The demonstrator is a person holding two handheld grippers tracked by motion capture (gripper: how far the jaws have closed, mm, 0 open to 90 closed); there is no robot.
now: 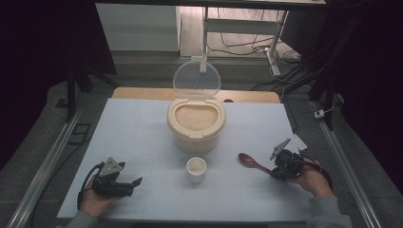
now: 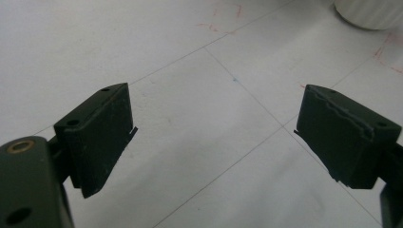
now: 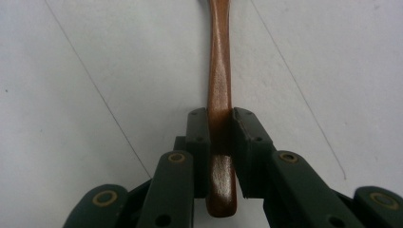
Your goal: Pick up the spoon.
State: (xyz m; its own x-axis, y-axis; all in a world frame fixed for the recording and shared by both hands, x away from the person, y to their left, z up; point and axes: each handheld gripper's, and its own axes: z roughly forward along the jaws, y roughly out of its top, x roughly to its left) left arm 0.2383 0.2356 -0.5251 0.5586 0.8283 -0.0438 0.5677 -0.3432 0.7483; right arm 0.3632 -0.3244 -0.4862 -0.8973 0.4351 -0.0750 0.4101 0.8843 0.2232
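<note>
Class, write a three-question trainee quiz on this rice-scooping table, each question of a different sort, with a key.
1. True or false: the right gripper is shut on the wooden spoon.
2. Which stands nearest the person? A) rice container B) small cup C) clear lid
3. Fill in: the left gripper has its jaws ____, with nothing between them.

Key: 1 true; 2 B; 3 open.

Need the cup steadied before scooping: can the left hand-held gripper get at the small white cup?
Probably yes: the left hand-held gripper is open, with bare table between it and the cup.
</note>
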